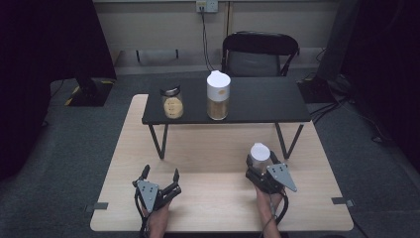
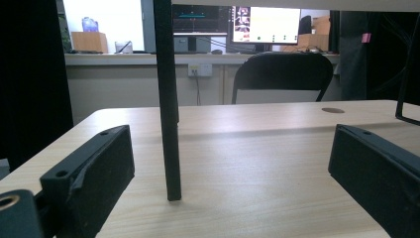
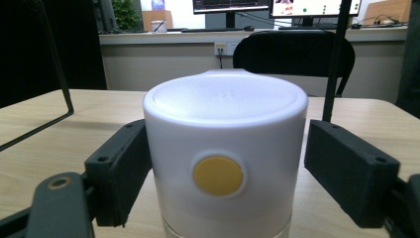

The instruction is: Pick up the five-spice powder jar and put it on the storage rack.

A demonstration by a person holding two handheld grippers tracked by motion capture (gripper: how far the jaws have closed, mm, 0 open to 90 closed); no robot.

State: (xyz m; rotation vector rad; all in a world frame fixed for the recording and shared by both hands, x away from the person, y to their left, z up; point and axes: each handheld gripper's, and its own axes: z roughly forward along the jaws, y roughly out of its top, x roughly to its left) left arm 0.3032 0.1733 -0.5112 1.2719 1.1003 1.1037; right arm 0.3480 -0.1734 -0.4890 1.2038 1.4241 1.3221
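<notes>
Three containers in play. On the black shelf (image 1: 257, 101) at the far half of the table (image 1: 208, 148): a short glass jar (image 1: 172, 102) with a dark lid, yellowish-tan contents filling most of it, and beside it to the right a tall canister (image 1: 218, 95) with a white lid and a yellow dot on the lid wall, tan fill in its clear lower half. The two are apart, not touching.

Third one, the white-lidded canister (image 3: 225, 153), stands on the table surface just in front of the shelf's right leg, between the jaws of the right gripper (image 1: 261, 166). Upright, long axis vertical, lid up. The yellow dot on the lid faces the person's side. Clear body barely shows below the lid in the right gripper view; contents can't be read.

Right gripper: jaws flank the lid on both sides, left one at or very near the wall, right one with a visible gap. Not pinching yet.

Left gripper (image 1: 159, 177): resting low on the table near the front left, jaws spread wide, nothing between them but the shelf's left leg (image 2: 167, 99) standing farther off.
</notes>
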